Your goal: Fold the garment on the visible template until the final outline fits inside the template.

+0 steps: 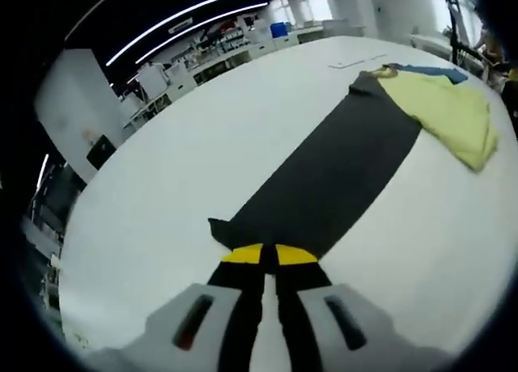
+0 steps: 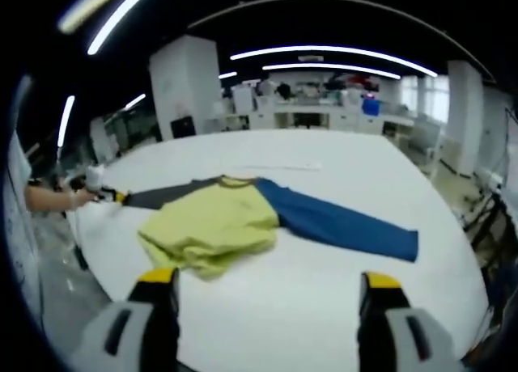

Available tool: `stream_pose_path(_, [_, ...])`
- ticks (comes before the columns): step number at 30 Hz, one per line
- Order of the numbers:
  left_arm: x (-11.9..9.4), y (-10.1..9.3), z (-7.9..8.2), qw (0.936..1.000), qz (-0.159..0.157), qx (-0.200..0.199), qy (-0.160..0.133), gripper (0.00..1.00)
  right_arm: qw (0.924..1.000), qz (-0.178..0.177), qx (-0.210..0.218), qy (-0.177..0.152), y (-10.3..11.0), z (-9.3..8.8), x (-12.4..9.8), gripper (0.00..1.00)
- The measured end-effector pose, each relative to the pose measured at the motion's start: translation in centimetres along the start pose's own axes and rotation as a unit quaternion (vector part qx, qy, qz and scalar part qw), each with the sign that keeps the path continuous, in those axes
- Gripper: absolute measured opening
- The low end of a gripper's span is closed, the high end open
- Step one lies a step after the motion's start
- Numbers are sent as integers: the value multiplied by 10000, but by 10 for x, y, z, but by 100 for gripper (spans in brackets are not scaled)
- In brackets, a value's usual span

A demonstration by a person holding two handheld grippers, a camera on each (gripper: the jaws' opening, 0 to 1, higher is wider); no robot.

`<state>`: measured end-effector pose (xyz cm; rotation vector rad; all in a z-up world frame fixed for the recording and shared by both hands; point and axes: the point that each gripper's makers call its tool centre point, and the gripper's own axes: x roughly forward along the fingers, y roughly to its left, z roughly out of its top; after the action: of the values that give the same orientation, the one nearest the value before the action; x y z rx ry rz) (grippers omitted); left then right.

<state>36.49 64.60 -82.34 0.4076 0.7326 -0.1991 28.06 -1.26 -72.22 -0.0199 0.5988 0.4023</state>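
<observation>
Gripping the cuff end of the dark sleeve (image 1: 324, 174), the left gripper (image 1: 269, 255) has its yellow-tipped jaws pressed together on the fabric, w/ the sleeve drawn out straight across the white table (image 1: 162, 186) away from the camera. At the sleeve's far end sits the yellow-green body (image 1: 453, 113) of the garment, bunched and partly folded, w/ a bit of the blue sleeve (image 1: 433, 70) showing past it.

Right gripper view: right gripper (image 2: 267, 287) hangs over the near table edge, jaws wide apart, nothing between them. Just beyond lies the garment (image 2: 214, 222), body rumpled and doubled over; blue sleeve (image 2: 348, 226) lies flat out to the right, dark sleeve (image 2: 162, 196) runs left to the left gripper (image 2: 109, 196), held by a hand (image 2: 77, 198) at the table edge. Can't make out the template. Far back: a paper strip (image 2: 279, 166) on the table, benches, ceiling light strips.
</observation>
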Motion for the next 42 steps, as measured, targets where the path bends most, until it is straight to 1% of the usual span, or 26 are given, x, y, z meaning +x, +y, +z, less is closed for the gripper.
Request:
stream_pose_path(2, [-2,0,-4,9999,66,-78,42,1,10000,6,-51,1,1,0,1,92])
stream_pose_path(4, [-2,5,-10,9998,91,-177,84,1,10000,24,-38,-15,2,0,0,92])
stream_pose_path(8, [-6,5,-23,9981,120,-570,210,2,10000,26,-33,-69,4,2,-2,92])
stream_pose_path(10, [-5,3,-31,9975,119,-620,307,4,9999,30,7,-128,6,4,-3,92])
stream_pose_path(11, [-7,1,-31,9973,98,-652,308,4,9999,27,30,-155,8,5,-3,92])
stream_pose_path(12, [-10,0,-27,9969,116,-741,245,5,9999,30,29,-165,8,5,-4,92])
stream_pose_path(13, [-10,1,-27,9964,129,-794,254,7,9998,28,18,-170,9,6,-4,92])
stream_pose_path(15, [-10,3,-26,9962,130,-833,208,15,9998,28,14,-182,9,6,-5,93])
stream_pose_path(16, [-10,4,-27,9960,160,-854,218,24,9998,38,31,-195,9,6,-6,93])
stream_pose_path(18, [-14,1,-27,9957,144,-898,185,36,9998,44,43,-202,10,6,-7,93])
stream_pose_path(19, [-16,0,-25,9959,140,-890,90,40,9998,44,37,-206,11,5,-7,93])
stream_pose_path(20, [-18,-1,-23,9962,119,-861,-2,42,9998,50,41,-206,11,5,-7,93])
stream_pose_path(21, [-21,0,-15,9970,198,-686,-290,44,9998,67,47,-194,12,4,-7,93])
stream_pose_path(22, [-24,-3,-12,9973,174,-583,-409,50,9998,71,42,-193,12,3,-7,93])
stream_pose_path(23, [-26,-11,-12,9965,18,-712,-443,54,9998,75,35,-182,13,2,-7,93])
stream_pose_path(25, [-32,-25,-6,9934,-255,-941,-599,61,9999,74,17,-147,12,-1,-6,93])
stream_pose_path(26, [-34,-29,-4,9931,-329,-926,-641,63,9999,89,22,-146,13,-2,-6,93])
stream_pose_path(27, [-36,-37,1,9915,-509,-913,-769,66,9998,101,36,-138,14,-2,-6,93])
stream_pose_path(28, [-38,-43,5,9892,-584,-1054,-838,71,9998,110,39,-143,15,-3,-6,93])
stream_pose_path(30, [-47,-59,16,9861,-915,-900,-1059,75,9998,127,26,-133,16,-3,-5,93])
stream_pose_path(33, [-51,-76,24,9814,-1253,-900,-1144,82,9998,154,-12,-107,18,-4,-4,93])
stream_pose_path(34, [-52,-82,29,9778,-1389,-935,-1262,85,9998,149,-27,-103,17,-4,-4,93])
stream_pose_path(36, [-61,-95,40,9733,-1572,-929,-1389,86,9998,163,-46,-108,17,-4,-3,93])
stream_pose_path(38, [-63,-101,44,9725,-1621,-914,-1402,88,9998,168,-57,-116,17,-3,-3,93])
stream_pose_path(40, [-65,-111,46,9708,-1782,-872,-1348,89,9998,171,-83,-101,17,-4,-2,93])
stream_pose_path(42, [-68,-118,53,9670,-1920,-811,-1463,88,9997,183,-109,-94,17,-4,0,93])
